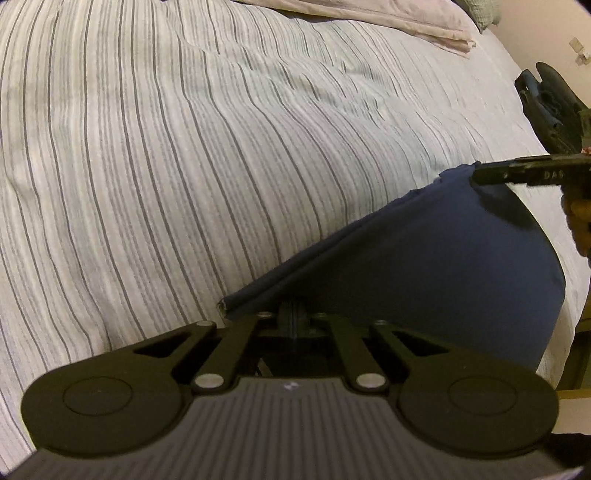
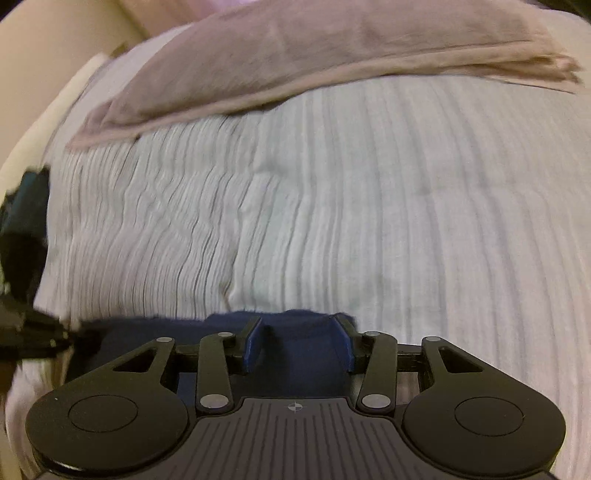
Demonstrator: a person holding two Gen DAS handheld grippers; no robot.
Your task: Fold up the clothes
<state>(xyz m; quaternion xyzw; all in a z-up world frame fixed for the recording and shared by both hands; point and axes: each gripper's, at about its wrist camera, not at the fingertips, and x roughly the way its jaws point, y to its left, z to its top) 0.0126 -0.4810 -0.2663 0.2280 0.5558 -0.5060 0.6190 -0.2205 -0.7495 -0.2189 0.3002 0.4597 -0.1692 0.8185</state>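
left wrist view: the left gripper has its jaws pinched tight on the near corner of a navy garment, which lies at the edge of a bed with a striped sheet. the cloth's top edge runs taut from this corner up to the right gripper, seen side-on at the far corner. a folded pinkish cloth lies well apart at the head of the bed. the person's hand shows at the right border.

right wrist view: the right gripper has its jaws standing part-way apart, blue pads on either side of the navy garment; the fabric lies between them, but neither pad is seen to press it, so no grip shows on this side. the left gripper appears at the left border on the same edge. the pinkish cloth crosses the top of the frame.

technique, as a judgement: the step in hand seems to be laying or carrying a fold by two corners. it goes best if both corners are kept level and the edge stays taut, so that the fold lands straight; the right jaws should close fully on the hem before any lift.

writing: the letters "da" are legible on the right gripper's finger in the left wrist view; the rest is cut off. no other label can be read.
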